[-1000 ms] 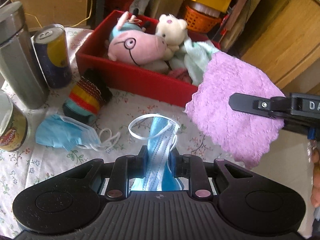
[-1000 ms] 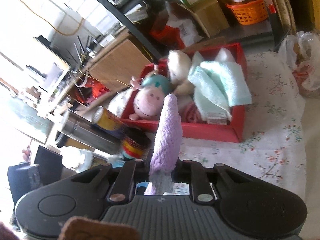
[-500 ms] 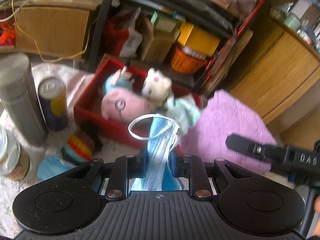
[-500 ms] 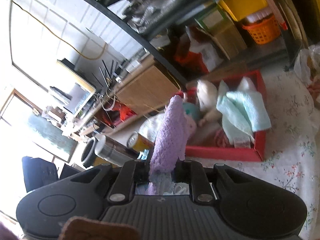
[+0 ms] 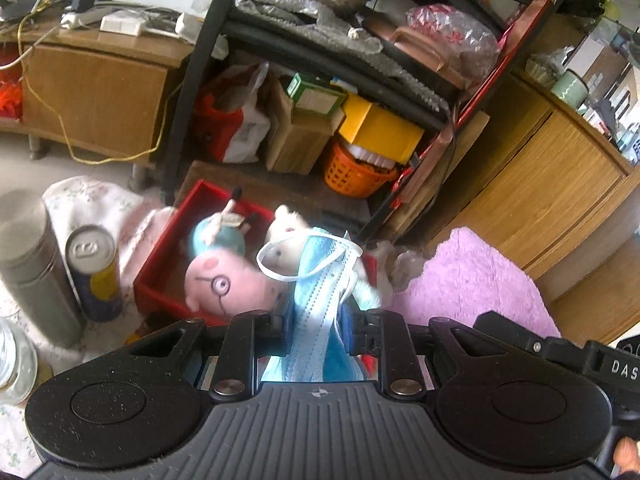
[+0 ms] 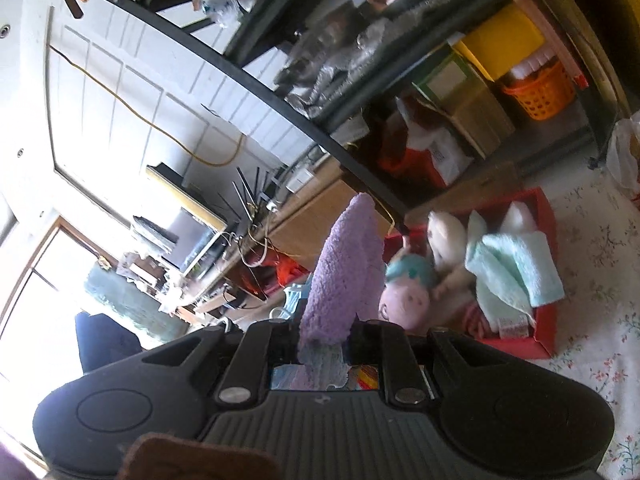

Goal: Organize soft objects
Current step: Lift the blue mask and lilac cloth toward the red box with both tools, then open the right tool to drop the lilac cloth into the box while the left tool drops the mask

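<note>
The left gripper (image 5: 318, 320) clamps a pleated blue face mask (image 5: 320, 300) and the right gripper (image 6: 324, 340) a fuzzy purple cloth (image 6: 344, 272), both aloft near the red box (image 6: 546, 316) (likely their destination).

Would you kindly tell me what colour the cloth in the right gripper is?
Light purple, a fuzzy cloth; the left wrist view shows it best.
</note>
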{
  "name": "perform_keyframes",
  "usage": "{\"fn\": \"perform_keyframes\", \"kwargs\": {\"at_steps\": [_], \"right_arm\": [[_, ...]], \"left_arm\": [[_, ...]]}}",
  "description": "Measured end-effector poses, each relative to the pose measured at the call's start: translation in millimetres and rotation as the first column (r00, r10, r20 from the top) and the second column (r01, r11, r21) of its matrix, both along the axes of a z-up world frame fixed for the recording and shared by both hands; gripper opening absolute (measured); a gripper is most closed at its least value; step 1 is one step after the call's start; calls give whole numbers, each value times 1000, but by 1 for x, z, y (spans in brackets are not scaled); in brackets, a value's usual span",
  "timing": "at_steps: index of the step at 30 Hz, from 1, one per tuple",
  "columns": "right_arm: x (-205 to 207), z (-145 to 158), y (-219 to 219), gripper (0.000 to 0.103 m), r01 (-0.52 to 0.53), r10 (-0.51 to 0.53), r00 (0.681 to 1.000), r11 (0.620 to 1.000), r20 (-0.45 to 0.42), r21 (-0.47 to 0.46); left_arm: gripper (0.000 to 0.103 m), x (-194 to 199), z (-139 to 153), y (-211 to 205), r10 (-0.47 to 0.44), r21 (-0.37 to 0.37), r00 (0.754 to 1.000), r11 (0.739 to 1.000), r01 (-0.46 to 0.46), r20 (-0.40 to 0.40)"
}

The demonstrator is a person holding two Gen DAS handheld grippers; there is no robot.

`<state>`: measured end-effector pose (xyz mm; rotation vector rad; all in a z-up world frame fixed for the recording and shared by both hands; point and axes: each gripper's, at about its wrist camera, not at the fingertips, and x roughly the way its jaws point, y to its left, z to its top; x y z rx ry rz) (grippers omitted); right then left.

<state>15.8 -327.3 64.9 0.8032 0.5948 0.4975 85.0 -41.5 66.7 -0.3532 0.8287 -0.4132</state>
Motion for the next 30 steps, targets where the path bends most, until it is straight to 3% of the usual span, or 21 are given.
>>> {"fn": "perform_keyframes", "kwargs": {"at_steps": [20, 30], "right_arm": [[28, 11, -14, 0, 63, -67, 997, 995, 46, 81], [65, -4, -15, 0, 111, -111, 994, 993, -5, 33]], "left_arm": [[24, 46, 16, -23, -3, -78, 999, 997, 6, 48], [24, 81, -9, -32, -5, -76, 1000, 997, 7, 17]]}}
